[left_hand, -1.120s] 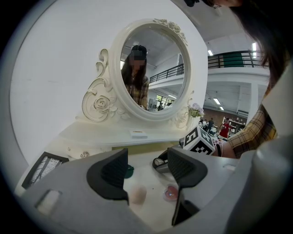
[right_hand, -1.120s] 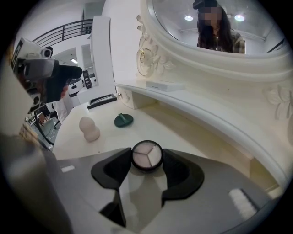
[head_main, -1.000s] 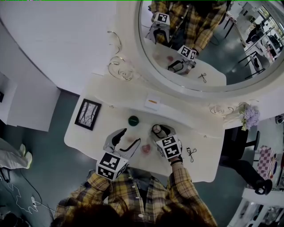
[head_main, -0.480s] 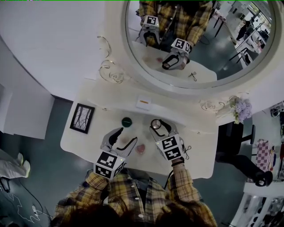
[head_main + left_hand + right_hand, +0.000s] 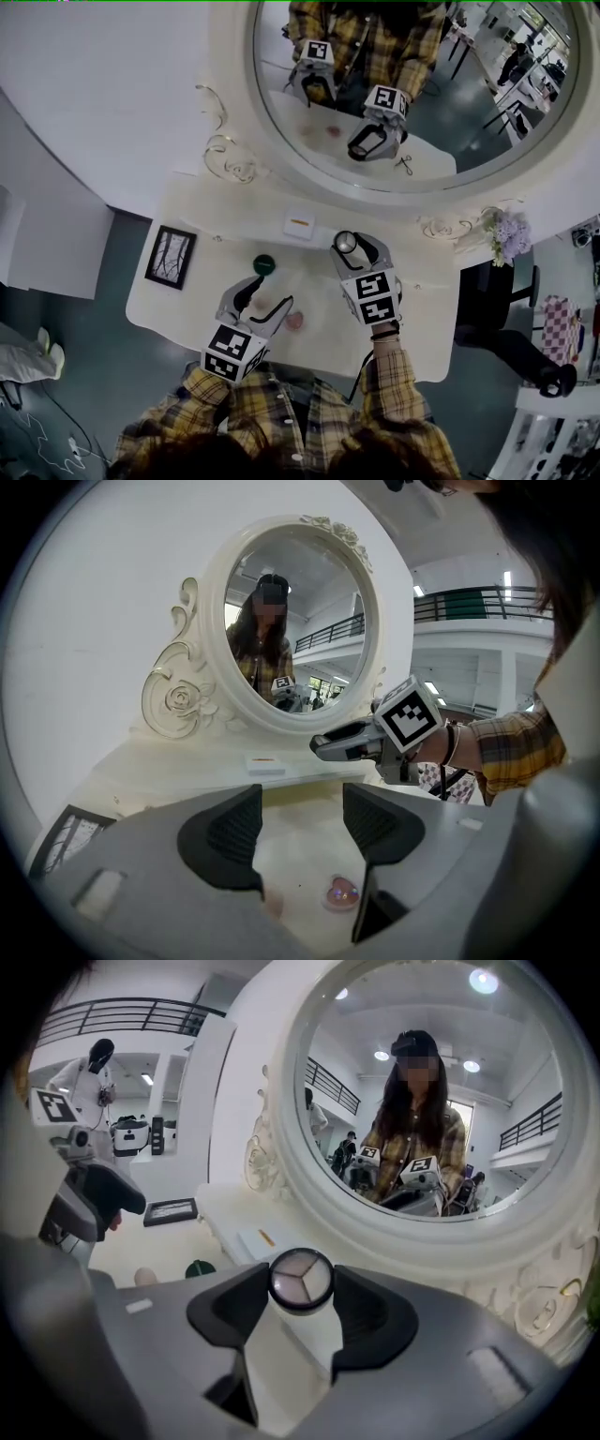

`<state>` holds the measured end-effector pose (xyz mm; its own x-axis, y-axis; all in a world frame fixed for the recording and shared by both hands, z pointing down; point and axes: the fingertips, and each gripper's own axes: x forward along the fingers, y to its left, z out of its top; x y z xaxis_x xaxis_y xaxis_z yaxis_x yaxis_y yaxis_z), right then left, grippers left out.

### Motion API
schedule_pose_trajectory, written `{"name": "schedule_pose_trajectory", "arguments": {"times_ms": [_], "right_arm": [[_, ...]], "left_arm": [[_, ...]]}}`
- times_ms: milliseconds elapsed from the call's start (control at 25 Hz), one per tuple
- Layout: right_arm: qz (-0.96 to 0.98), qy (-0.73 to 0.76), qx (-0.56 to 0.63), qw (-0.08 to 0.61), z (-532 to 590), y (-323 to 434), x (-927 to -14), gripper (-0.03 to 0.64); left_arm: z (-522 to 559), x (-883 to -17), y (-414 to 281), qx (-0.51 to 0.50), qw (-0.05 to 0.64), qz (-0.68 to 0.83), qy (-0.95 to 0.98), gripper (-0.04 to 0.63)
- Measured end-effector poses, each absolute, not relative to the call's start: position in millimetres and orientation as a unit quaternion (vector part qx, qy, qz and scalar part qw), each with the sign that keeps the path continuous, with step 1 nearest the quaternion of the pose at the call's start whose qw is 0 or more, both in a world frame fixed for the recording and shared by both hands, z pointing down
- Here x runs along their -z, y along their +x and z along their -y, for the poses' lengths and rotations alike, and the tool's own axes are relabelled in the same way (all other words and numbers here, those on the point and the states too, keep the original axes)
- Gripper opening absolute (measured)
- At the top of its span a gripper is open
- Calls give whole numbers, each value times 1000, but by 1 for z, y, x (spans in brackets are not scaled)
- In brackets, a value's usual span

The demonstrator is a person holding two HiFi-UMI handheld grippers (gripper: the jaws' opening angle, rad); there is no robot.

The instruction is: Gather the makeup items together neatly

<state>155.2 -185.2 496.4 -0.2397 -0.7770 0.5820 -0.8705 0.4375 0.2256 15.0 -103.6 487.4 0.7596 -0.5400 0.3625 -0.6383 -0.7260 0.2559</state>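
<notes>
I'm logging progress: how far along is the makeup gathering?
Done: little; the items lie spread apart on the table. In hand: the right gripper is shut on a round compact, held up near the white box. The left gripper is open and empty above the pink heart. Left: bring compact, pink heart and green jar together.

We log a white dressing table (image 5: 178, 305) with a large round mirror (image 5: 469, 103) along its back edge. A dark-framed picture (image 5: 170, 257) lies flat near the table's left end. Purple flowers (image 5: 507, 234) stand at the right end, beside the mirror frame. A dark chair (image 5: 492, 295) stands just off the right end.
</notes>
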Motion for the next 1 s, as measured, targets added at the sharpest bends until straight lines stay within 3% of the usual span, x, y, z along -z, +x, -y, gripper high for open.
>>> {"name": "schedule_pose_trajectory", "arguments": {"times_ms": [1000], "right_arm": [[760, 535, -166, 328, 216, 189, -544, 233]], "left_arm": [[118, -493, 14, -140, 191, 335, 912, 262]]}}
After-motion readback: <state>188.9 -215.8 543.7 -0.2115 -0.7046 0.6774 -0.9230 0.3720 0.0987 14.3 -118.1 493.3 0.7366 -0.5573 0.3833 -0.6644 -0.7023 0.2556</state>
